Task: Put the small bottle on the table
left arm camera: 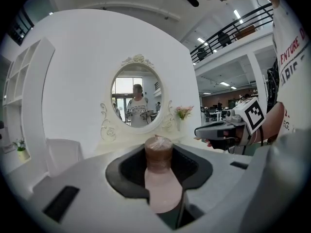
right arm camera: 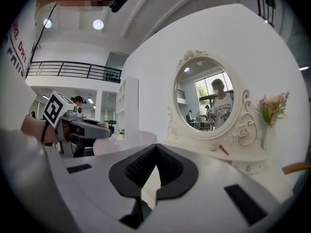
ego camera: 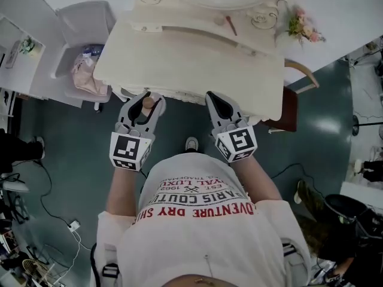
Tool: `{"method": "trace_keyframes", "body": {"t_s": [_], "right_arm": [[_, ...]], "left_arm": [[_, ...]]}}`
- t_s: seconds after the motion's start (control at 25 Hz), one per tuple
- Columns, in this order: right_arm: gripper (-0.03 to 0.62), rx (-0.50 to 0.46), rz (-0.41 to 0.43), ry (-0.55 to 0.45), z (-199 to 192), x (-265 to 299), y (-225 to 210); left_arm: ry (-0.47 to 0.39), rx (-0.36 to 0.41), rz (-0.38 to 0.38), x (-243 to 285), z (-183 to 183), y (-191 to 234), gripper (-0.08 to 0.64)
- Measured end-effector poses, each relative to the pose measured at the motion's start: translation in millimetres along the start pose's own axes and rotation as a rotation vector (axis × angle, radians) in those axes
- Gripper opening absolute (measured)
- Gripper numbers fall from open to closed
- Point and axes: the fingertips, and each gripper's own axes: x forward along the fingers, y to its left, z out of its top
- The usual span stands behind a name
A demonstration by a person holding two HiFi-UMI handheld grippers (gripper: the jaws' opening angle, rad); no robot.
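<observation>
A small pale pink bottle [ego camera: 148,103] with a brown cap [left arm camera: 158,149] stands upright between the jaws of my left gripper [ego camera: 143,107], which is shut on it. It hangs just short of the front edge of the cream dressing table [ego camera: 197,58]. My right gripper [ego camera: 218,106] is level with it, to its right, jaws shut and nothing in them. In the left gripper view the bottle [left arm camera: 160,186] fills the jaw gap, and the right gripper [left arm camera: 216,130] shows at the right. The right gripper view shows its own closed jaws [right arm camera: 155,148] and the left gripper [right arm camera: 82,128].
An oval mirror [left arm camera: 137,98] stands at the back of the table. A small red-tipped stick [ego camera: 230,24] lies near it, and pink flowers [ego camera: 304,27] are at the right. A white chair holding a pink bag [ego camera: 87,73] is left of the table, a wooden chair [ego camera: 291,103] right.
</observation>
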Motion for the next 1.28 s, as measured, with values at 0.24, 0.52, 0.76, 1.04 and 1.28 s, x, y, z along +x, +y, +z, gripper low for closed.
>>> {"method": "trace_keyframes", "body": {"t_s": [0.24, 0.52, 0.76, 1.04, 1.28], "right_arm": [[-0.002, 0.001, -0.019, 0.016, 2, 34, -56], [-0.002, 0.001, -0.085, 0.013, 11, 65, -93], [-0.002, 0.027, -0.157, 0.027, 9, 110, -119], [-0.002, 0.054, -0.232, 0.052, 4, 166, -132], [-0.002, 0.077, -0.3, 0.113, -16, 201, -140]], "left_arm": [[0.01, -0.011, -0.009, 64, 9, 15, 0.137], [0.018, -0.016, -0.057, 117, 13, 36, 0.137], [0.038, 0.001, -0.151, 165, 4, 69, 0.137], [0.019, 0.015, -0.249, 209, 4, 118, 0.138], [0.059, 0.05, -0.357, 243, -24, 139, 0.137]]}}
